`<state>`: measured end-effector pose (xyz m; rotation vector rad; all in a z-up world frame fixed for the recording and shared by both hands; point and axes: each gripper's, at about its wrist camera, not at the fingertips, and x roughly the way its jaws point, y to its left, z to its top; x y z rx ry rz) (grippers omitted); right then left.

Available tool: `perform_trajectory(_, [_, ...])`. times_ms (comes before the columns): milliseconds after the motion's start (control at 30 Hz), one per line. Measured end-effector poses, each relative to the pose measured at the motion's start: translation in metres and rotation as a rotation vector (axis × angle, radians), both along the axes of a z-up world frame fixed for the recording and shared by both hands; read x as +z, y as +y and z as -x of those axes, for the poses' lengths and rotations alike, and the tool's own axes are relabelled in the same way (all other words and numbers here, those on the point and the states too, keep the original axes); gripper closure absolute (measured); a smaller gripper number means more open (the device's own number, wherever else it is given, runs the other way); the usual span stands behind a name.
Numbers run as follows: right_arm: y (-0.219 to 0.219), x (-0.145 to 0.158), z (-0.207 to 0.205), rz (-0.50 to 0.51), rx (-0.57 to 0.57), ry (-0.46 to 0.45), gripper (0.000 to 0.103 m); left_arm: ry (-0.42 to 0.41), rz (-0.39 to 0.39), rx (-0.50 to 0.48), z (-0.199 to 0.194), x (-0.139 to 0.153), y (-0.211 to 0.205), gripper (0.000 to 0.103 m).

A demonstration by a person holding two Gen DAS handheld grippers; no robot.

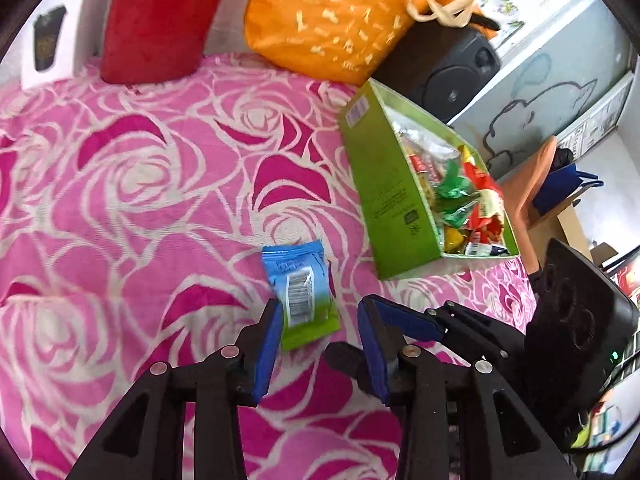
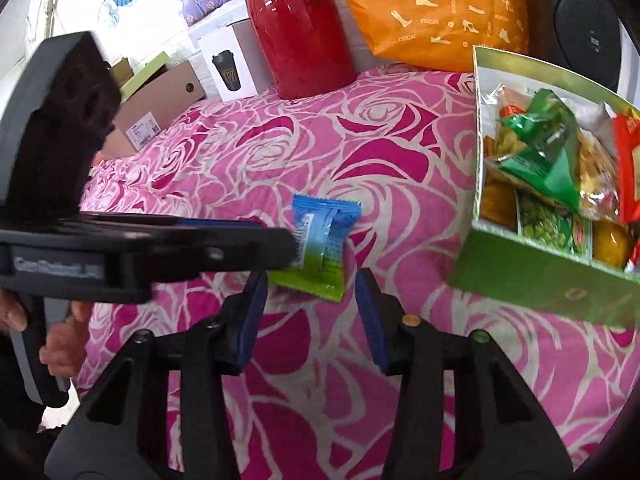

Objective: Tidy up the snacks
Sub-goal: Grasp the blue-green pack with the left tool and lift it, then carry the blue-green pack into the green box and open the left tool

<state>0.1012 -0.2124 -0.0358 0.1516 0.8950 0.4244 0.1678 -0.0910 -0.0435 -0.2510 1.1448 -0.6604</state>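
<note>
A blue-and-green snack packet [image 1: 304, 292] [image 2: 324, 248] lies flat on the pink rose-patterned cloth [image 1: 140, 200]. My left gripper [image 1: 320, 308] is open, and the packet's near end sits between its blue pads, close to the left one. My right gripper [image 2: 311, 280] is also open, its tips just short of the packet's green end. It reaches in from the right in the left wrist view, and the left gripper crosses from the left in the right wrist view. An open green box [image 1: 392, 184] [image 2: 540, 280] with several wrapped snacks stands to the right.
At the back stand a red jug [image 2: 300, 28], an orange bag [image 1: 332, 16] and a black speaker [image 1: 448, 68]. A white cup box [image 2: 228, 64] and a cardboard box [image 2: 160, 104] sit at the far left. A hand [image 2: 60, 340] holds the left gripper's handle.
</note>
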Motion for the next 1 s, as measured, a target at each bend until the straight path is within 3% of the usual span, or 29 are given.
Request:
perform_trajectory(300, [0.004, -0.018, -0.024, 0.001, 0.03, 0.028, 0.055, 0.05, -0.032, 0.003, -0.022, -0.02, -0.006, 0.064])
perform_trajectory(333, [0.005, -0.018, -0.026, -0.006, 0.032, 0.028, 0.056, 0.052, -0.032, -0.007, -0.022, -0.022, -0.008, 0.065])
perform_trajectory(367, [0.005, -0.019, -0.027, -0.012, 0.033, 0.031, 0.06, 0.043, -0.031, -0.017, -0.021, -0.023, -0.009, 0.073])
perform_trajectory(467, [0.004, -0.016, -0.024, -0.027, 0.03, 0.035, 0.07, 0.029, -0.033, -0.024, -0.017, -0.018, -0.012, 0.074])
perform_trajectory(767, [-0.005, 0.039, 0.009, -0.025, -0.025, -0.123, 0.071, -0.117, 0.0, -0.052, 0.01, 0.045, -0.02, 0.074])
perform_trajectory(1000, [-0.038, 0.073, 0.028, -0.013, -0.129, -0.224, 0.071, -0.199, 0.033, -0.134, 0.011, 0.087, -0.065, 0.074])
